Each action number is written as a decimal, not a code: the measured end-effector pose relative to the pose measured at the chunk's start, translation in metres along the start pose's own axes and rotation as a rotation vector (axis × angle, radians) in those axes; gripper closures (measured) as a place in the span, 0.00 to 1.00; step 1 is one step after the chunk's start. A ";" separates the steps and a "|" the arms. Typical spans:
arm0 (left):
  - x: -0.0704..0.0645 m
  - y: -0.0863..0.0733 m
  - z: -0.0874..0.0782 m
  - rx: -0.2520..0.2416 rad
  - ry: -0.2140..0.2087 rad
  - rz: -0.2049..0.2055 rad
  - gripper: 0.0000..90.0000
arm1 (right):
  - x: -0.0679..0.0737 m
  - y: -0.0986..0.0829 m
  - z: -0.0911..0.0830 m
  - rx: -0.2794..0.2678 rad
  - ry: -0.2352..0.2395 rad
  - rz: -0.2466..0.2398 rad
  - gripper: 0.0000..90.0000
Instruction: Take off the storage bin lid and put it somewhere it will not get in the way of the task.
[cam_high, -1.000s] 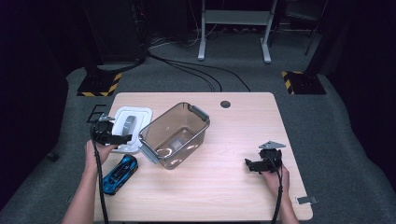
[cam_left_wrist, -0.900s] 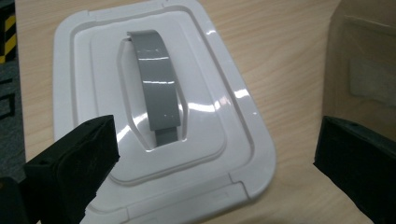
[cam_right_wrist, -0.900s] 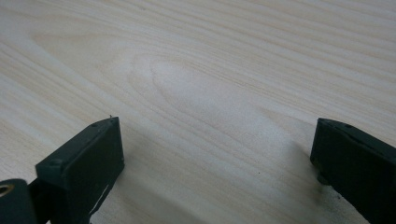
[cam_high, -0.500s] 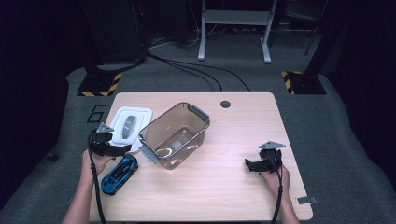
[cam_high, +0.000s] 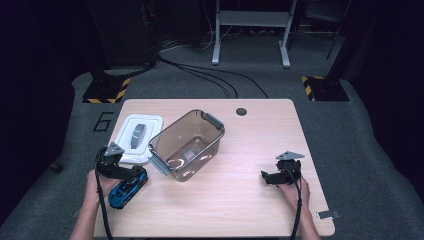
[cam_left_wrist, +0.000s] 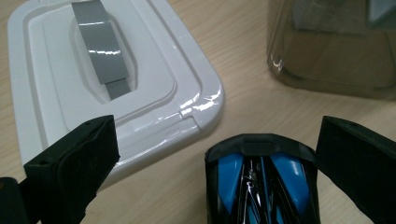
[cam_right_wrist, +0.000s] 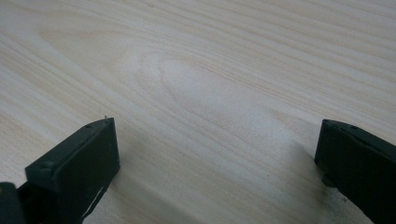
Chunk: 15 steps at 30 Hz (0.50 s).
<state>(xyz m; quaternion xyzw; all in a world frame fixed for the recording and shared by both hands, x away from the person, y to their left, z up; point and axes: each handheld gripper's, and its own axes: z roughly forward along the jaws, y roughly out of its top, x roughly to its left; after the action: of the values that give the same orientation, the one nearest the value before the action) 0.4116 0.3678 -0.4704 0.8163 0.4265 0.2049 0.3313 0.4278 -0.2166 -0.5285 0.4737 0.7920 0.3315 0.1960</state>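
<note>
A blue and black toy car (cam_high: 127, 188) lies near the table's front left corner. My left gripper (cam_high: 124, 171) hovers just over its far end, open. In the left gripper view the car (cam_left_wrist: 261, 186) sits between the wide-apart jaws, closer to the right one, and neither jaw touches it. My left gripper (cam_left_wrist: 217, 135) faces the white lid (cam_left_wrist: 93, 79). A clear brownish plastic box (cam_high: 187, 145) stands empty mid-table. My right gripper (cam_high: 268, 177) rests open at the front right, and between its jaws (cam_right_wrist: 215, 135) there is only bare wood.
The white lid (cam_high: 137, 134) with a grey handle lies flat beside the box's left side. The box's corner (cam_left_wrist: 331, 46) stands beyond the car. A dark round hole (cam_high: 241, 111) marks the far edge of the wooden table (cam_high: 240, 210). Cables trail from both grippers.
My left gripper has moved from above the white lid toward the table's front edge, down to the blue car. The right gripper has stayed in place.
</note>
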 end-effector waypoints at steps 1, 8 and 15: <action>-0.003 -0.003 -0.002 0.005 -0.004 0.005 0.00 | -0.001 0.000 0.001 -0.006 -0.002 -0.014 0.00; -0.010 -0.011 -0.007 0.011 -0.012 0.029 0.00 | 0.000 0.000 0.000 0.000 -0.001 -0.005 0.00; -0.015 -0.011 -0.010 -0.011 -0.009 0.060 0.00 | -0.001 0.000 0.001 -0.007 -0.006 -0.012 0.00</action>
<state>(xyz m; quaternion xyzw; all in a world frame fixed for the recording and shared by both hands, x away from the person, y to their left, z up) 0.3914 0.3638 -0.4724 0.8278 0.3993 0.2135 0.3311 0.4286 -0.2170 -0.5289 0.4692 0.7931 0.3317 0.2022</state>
